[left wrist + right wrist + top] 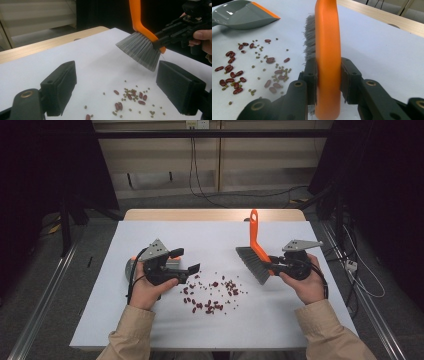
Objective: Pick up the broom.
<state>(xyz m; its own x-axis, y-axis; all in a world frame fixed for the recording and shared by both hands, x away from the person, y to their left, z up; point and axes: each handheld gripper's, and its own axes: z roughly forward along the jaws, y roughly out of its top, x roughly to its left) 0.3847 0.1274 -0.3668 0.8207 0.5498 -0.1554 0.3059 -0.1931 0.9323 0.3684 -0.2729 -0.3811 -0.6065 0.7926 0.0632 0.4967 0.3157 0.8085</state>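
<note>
Seen from the high view, the left gripper (187,261) hangs over the white table (125,320) with its jaws apart and nothing between them. A grey dustpan (131,268) lies on the table under that hand, mostly hidden. The right gripper (272,264) clamps the orange handle of the brush (254,251), whose grey bristles point toward the scattered beans (212,294). The beans lie between the two grippers, nearer the person's edge.

Next, in the left gripper view, the left gripper (116,88) has its jaws spread wide over bare table and beans (130,98), red ones mixed with small green ones. The brush (140,48) hangs just above the table beyond them, held by the right gripper (160,42).

Last, in the right gripper view, the right gripper (328,81) presses its pads on both sides of the brush (327,50) handle. Beans (254,67) lie to the left, and the dustpan (239,15) rests flat beyond them, its orange lip toward the beans.
</note>
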